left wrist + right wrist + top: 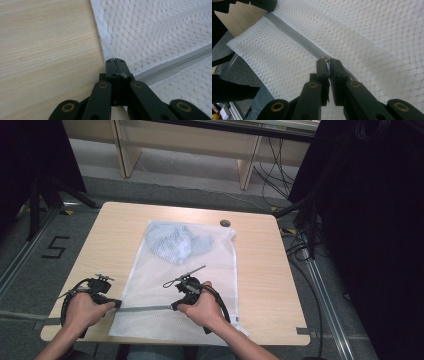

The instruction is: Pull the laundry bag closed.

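A white mesh laundry bag point(200, 270) lies flat on the wooden table point(115, 235), with a crumpled blue-grey garment point(175, 242) inside its far end. A grey zipper point(147, 308) runs across the bag near the front edge. My left gripper point(119, 304) is shut on the bag's left edge at the zipper's end point(115, 61), with the zipper tape point(175, 63) leading off to the right. My right gripper point(173, 307) is shut on the small zipper pull point(325, 59). The zipper point(292, 33) stretches from it toward the left gripper point(262, 3).
A small dark disc point(225, 223) sits near the table's far edge. Black curtains point(375, 220) hang at the right, with cables point(300, 250) on the floor beside the table. Wooden furniture legs point(125, 155) stand behind. The table's front edge point(200, 340) lies just below the bag.
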The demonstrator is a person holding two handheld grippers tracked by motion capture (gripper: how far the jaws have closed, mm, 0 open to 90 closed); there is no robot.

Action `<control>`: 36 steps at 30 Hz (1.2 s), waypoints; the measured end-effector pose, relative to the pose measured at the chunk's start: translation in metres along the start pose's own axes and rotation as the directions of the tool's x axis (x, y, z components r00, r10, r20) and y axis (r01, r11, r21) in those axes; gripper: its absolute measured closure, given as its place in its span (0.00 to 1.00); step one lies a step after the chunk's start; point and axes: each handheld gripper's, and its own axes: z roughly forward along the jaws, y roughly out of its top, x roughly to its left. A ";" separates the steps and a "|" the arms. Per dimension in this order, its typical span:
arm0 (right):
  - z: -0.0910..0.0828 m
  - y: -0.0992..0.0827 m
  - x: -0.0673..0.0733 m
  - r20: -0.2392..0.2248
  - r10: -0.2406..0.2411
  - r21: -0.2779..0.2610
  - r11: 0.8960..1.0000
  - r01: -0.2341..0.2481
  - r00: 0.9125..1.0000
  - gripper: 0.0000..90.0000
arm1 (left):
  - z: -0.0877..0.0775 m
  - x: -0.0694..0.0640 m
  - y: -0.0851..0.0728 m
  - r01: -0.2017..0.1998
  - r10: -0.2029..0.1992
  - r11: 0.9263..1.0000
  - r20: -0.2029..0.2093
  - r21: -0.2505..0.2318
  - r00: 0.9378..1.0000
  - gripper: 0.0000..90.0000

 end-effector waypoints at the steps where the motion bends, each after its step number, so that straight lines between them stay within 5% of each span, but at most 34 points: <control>1: -0.001 -0.001 0.002 0.001 0.024 -0.005 1.000 -0.024 1.000 0.97 | 0.000 0.000 0.000 0.000 0.000 1.000 -0.001 0.001 1.000 1.00; 10: -0.002 -0.002 -0.001 0.006 0.005 -0.003 1.000 -0.005 1.000 0.97 | 0.001 -0.002 0.000 0.008 -0.008 1.000 -0.007 -0.021 1.000 1.00; 19: -0.003 -0.003 -0.002 0.004 0.001 -0.008 1.000 -0.001 1.000 0.97 | -0.001 -0.004 0.000 0.016 -0.015 1.000 -0.015 0.013 1.000 1.00; 26: -0.006 -0.006 -0.003 0.000 0.044 0.005 0.999 -0.044 0.999 0.97 | -0.001 -0.004 0.000 0.017 -0.017 1.000 -0.016 0.013 1.000 1.00; 28: -0.005 -0.007 -0.006 0.002 0.011 -0.004 1.000 -0.011 1.000 0.97 | -0.001 -0.004 0.000 0.015 -0.015 1.000 -0.016 0.014 1.000 1.00; 36: -0.007 -0.009 -0.006 0.002 0.011 -0.010 1.000 -0.011 1.000 0.97 | -0.001 -0.004 0.000 0.017 -0.017 1.000 -0.015 0.013 1.000 1.00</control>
